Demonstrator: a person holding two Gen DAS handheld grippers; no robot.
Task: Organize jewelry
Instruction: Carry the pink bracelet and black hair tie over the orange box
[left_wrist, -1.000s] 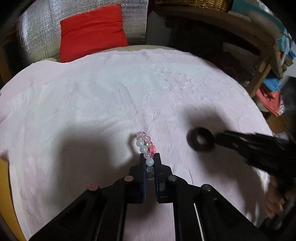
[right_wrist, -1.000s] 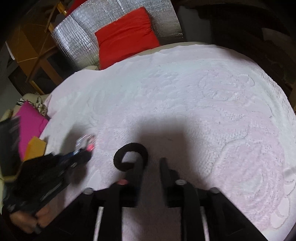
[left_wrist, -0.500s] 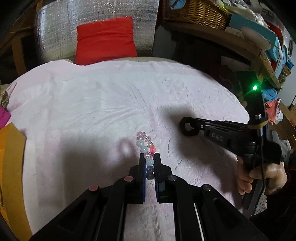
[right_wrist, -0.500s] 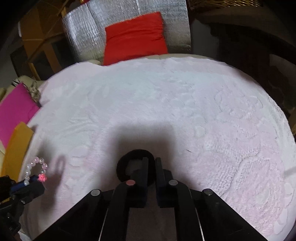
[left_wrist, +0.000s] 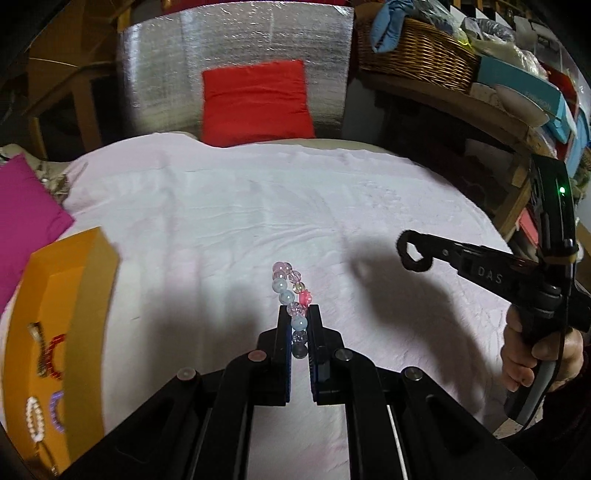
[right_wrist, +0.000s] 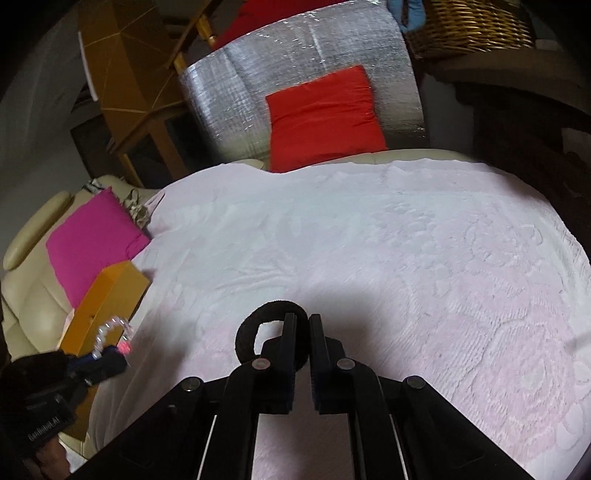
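Orange box (left_wrist: 88, 295) left, perhaps bracelets inside; left tongs (left_wrist: 299, 314) grip bead bracelet (left_wrist: 291, 291), right tongs (right_wrist: 299, 321) black ring (right_wrist: 247, 332).

Not much readable here; the right gripper (left_wrist: 415, 254) has "DAS" in pale letters along the side of its black finger arm, seen from the left wrist view; the left gripper (right_wrist: 110, 354) body, near left in the right wrist view, carries white lettering like "GenRobot.AI", blurry though; teal boxes (left_wrist: 524, 86) far right show print too small to read
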